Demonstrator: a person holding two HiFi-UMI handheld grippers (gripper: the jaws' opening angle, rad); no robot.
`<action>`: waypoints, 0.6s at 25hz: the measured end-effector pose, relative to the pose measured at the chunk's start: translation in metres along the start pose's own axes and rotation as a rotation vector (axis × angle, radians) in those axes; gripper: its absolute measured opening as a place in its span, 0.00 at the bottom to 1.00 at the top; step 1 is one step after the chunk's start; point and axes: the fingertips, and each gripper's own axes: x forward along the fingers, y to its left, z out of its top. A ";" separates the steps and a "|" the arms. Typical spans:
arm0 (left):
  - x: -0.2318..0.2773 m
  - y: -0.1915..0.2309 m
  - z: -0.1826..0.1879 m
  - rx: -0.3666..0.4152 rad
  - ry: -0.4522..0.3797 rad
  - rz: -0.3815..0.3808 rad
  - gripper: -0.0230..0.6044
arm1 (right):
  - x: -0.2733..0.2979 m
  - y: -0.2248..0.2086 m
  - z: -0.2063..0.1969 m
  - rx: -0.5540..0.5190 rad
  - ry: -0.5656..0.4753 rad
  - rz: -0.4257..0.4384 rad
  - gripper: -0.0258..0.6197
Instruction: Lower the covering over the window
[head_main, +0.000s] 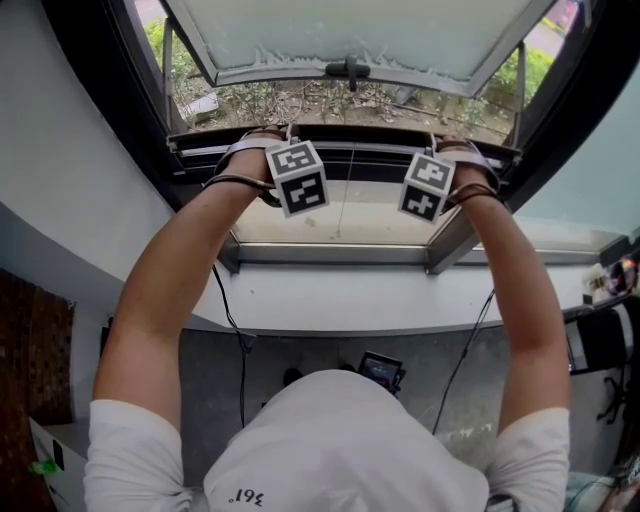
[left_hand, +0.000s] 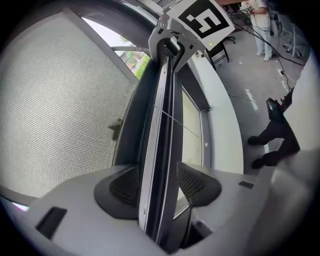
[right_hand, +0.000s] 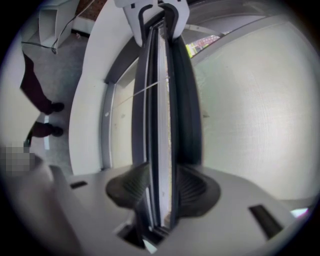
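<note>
The covering is a fine mesh screen (left_hand: 55, 115) (right_hand: 250, 115) ending in a dark bottom bar (head_main: 350, 150) that runs across the window opening. In the head view my left gripper (head_main: 262, 150) and right gripper (head_main: 455, 155) both sit on that bar, raised at arm's length, one toward each end. The left gripper view shows the bar (left_hand: 162, 125) standing between the pads of my left gripper (left_hand: 159, 187), which close on both its sides. My right gripper (right_hand: 161, 187) clamps the bar (right_hand: 160, 100) the same way. Each gripper view shows the other gripper at the bar's far end.
Beyond the bar an outward-tilted window sash (head_main: 350, 40) with a dark handle (head_main: 347, 70) hangs open over greenery. A white sill (head_main: 350, 300) lies below. Cables (head_main: 240, 340) hang down the wall, and a small device (head_main: 380, 370) rests on the floor. Another person (left_hand: 260, 25) stands in the room.
</note>
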 end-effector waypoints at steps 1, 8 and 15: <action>0.001 -0.001 -0.001 0.001 0.001 -0.002 0.41 | 0.001 0.001 0.000 -0.001 0.002 0.003 0.30; 0.006 -0.004 -0.002 0.001 0.006 -0.004 0.41 | 0.006 0.005 0.001 -0.005 0.012 0.007 0.30; 0.010 -0.010 -0.004 0.005 0.015 -0.027 0.42 | 0.009 0.011 0.002 -0.011 0.023 0.023 0.30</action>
